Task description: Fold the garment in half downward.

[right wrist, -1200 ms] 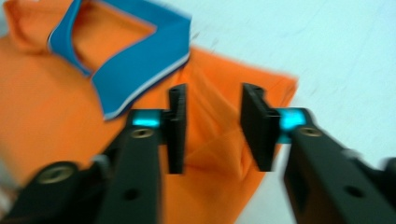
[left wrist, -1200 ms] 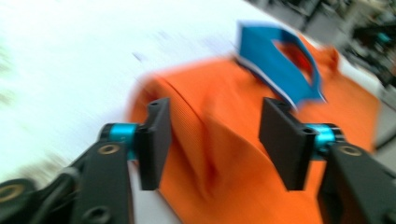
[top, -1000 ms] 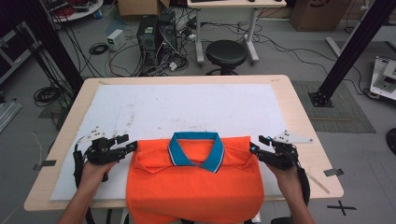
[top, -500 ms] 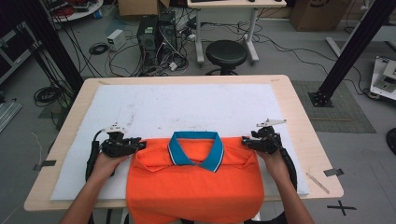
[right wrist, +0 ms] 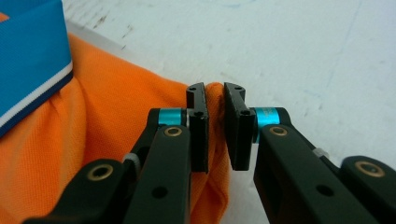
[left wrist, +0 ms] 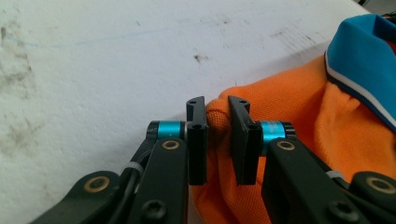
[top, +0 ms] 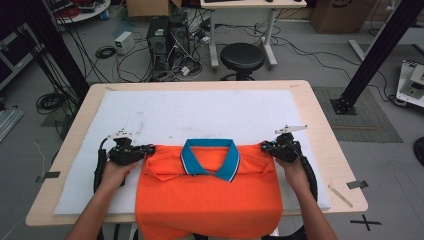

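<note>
An orange polo shirt (top: 210, 200) with a blue collar (top: 210, 157) lies on the white mat, its lower part hanging over the near table edge. My left gripper (top: 148, 150) is at the shirt's left shoulder corner. In the left gripper view its jaws have just been closing and now pinch a fold of the orange shirt (left wrist: 217, 116). At the right shoulder corner my right gripper (top: 265, 146) has also just been closing, and a fold of the shirt (right wrist: 214, 100) is squeezed between its pads.
A white mat (top: 200, 115) covers most of the wooden table (top: 320, 115). Beyond the far edge stand a black stool (top: 242, 57), computer boxes and cables on the floor. A black frame leg (top: 372, 55) rises at the right.
Both hands moved inward and forward to the shirt's shoulder corners. Both grippers' jaws closed onto the orange fabric there.
</note>
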A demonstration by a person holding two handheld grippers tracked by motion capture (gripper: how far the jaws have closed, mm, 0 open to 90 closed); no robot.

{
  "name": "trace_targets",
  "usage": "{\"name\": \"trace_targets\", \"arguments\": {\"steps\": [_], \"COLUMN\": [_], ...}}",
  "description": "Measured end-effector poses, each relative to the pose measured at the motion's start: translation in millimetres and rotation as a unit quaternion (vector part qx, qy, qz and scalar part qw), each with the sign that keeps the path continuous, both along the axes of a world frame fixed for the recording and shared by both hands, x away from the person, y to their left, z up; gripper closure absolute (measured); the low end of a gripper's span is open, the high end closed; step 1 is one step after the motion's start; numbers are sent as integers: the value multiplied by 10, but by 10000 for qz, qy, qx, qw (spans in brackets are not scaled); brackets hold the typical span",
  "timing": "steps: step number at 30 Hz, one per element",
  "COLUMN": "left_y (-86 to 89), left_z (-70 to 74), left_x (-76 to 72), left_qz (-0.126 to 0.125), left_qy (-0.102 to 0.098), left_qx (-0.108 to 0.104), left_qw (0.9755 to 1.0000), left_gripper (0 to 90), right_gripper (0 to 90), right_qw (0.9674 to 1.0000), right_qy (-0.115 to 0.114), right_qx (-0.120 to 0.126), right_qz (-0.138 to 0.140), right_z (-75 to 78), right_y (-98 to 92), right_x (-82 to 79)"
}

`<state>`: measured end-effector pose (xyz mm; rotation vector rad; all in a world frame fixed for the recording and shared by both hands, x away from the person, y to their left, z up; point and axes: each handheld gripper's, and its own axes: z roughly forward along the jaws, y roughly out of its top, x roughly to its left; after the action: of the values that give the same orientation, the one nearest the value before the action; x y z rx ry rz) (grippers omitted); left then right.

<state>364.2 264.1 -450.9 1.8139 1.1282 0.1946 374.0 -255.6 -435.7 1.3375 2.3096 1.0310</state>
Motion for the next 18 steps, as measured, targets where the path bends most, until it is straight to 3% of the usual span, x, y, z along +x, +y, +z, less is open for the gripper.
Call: {"name": "trace_targets", "arguments": {"steps": [5,11,18], "left_y": [-45,-91,-113], "left_z": [113,204,253], "left_x": [154,364,602], "left_qz": [87,182,354], "left_qy": [-62,-131,-223], "left_qx": [24,8,-200], "left_qw": [9999,9997,9989], "left_gripper": [783,783,783], "right_gripper": [819,819,818], "right_qw": [9996,9990,9977], "right_qy": [-188,-299,-435], "right_qx": [-189,-215,-352], "right_qz": [-91,-256,-377], "right_z": [84,205,285], "right_y": [16,18,21], "right_x": [114,317,573]}}
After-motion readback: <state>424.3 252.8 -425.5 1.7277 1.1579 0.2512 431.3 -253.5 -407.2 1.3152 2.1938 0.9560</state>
